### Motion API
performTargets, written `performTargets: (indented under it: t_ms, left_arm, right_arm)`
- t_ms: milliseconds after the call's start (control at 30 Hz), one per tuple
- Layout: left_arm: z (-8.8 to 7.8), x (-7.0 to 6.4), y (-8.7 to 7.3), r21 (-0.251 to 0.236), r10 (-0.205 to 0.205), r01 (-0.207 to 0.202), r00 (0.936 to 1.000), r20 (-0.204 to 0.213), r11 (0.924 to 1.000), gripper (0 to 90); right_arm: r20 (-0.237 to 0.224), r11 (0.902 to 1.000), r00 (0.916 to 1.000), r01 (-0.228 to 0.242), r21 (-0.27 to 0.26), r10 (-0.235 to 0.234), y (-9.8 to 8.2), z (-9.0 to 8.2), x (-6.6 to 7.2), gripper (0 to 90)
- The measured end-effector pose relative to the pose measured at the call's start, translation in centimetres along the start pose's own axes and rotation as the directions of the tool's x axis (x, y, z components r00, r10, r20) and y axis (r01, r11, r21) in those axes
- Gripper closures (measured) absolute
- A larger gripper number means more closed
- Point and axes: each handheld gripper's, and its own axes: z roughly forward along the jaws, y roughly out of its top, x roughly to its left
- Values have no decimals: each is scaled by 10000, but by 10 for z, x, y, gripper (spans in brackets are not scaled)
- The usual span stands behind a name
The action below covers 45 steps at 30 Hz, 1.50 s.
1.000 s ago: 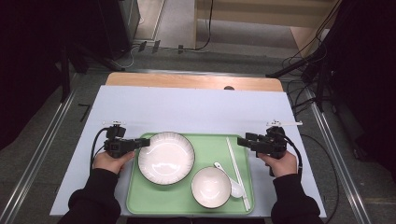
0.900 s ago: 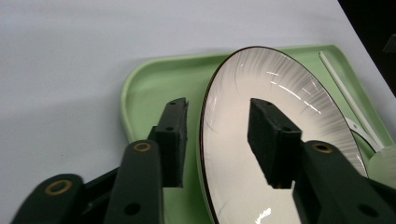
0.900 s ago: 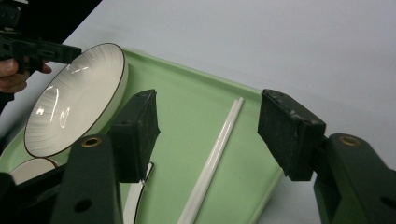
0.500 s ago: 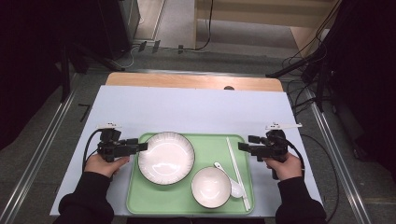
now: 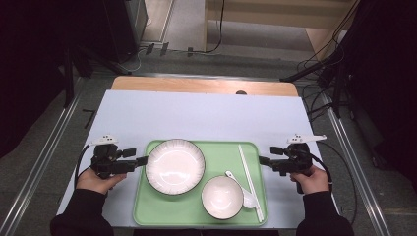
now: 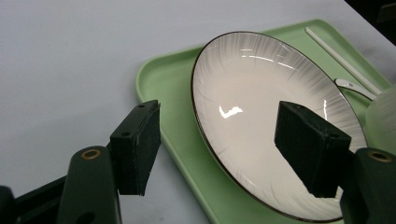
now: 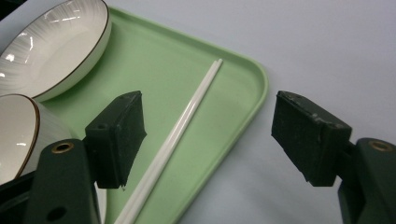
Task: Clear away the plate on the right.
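Flanking: green tray point(image 5: 216, 160) sits between both claws on the tabletop point(image 5: 196, 115)
High view, tray: at 6 o'clock of the tabletop, flat, near the person's edge
High view, left claw point(image 5: 141, 160): at 9 o'clock of the tray, level, tips at the tray's left rim and just beside the plate point(image 5: 175, 166); jaws have just been opening, apart now, nothing gripped
High view, right claw point(image 5: 263, 160): at 3 o'clock of the tray, tips at the right rim; jaws have just been opening, apart now, holding nothing
High view, load: plate in tray's left half, bowl point(image 5: 222, 196) at 5 o'clock of plate, spoon point(image 5: 242, 189) touching bowl's right side, chopsticks point(image 5: 251, 183) along the right edge
Left gripper view, left claw point(image 6: 229, 147): jaws stand wide; tray rim point(image 6: 161, 93) and plate edge point(image 6: 243, 107) lie between them, pads not pressing
Left gripper view, extras: chopsticks point(image 6: 341, 58) at 2 o'clock, spoon handle point(image 6: 350, 86) just beside plate
Right gripper view, right claw point(image 7: 208, 137): jaws wide apart; tray corner point(image 7: 254, 88) and chopsticks point(image 7: 184, 126) in the gap, no pad contact
Right gripper view, extras: plate point(image 7: 51, 46) at 10 o'clock, bowl point(image 7: 18, 135) at 9 o'clock
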Motion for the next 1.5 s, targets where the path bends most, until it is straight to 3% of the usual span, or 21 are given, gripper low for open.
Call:
performTargets:
  t_ms: [167, 300, 567, 967, 1367, 1500]
  left_arm:
    - [-7, 0, -6, -79, 301, -302, 9994, -164, 9995, 303]
    - [-14, 3, -11, -248, 264, -263, 9996, 30, 9993, 297]
    - [-22, 6, -21, -132, 855, -859, 9958, -333, 9962, 292]
    - [-29, 14, -29, -126, 819, -824, 9959, -374, 9965, 293]
    - [-28, 16, -30, -92, 847, -852, 9956, -404, 9963, 291]
    - [-26, 17, -30, -144, 734, -744, 9955, -599, 9971, 268]
  right_arm:
    - [82, 9990, 9990, 429, 79, -430, -6, -4, 0, 261]
    - [133, 9972, 9971, 748, 81, -749, -10, -6, 0, 258]
    - [143, 9967, 9967, 797, 155, -799, -17, -11, -2, 256]
    - [274, 9970, 9966, 771, 74, -773, -24, -19, -7, 256]
    - [254, 9968, 9965, 796, 87, -798, -23, -18, -6, 256]
    - [250, 9975, 9974, 678, 217, -683, -23, -17, -8, 256]
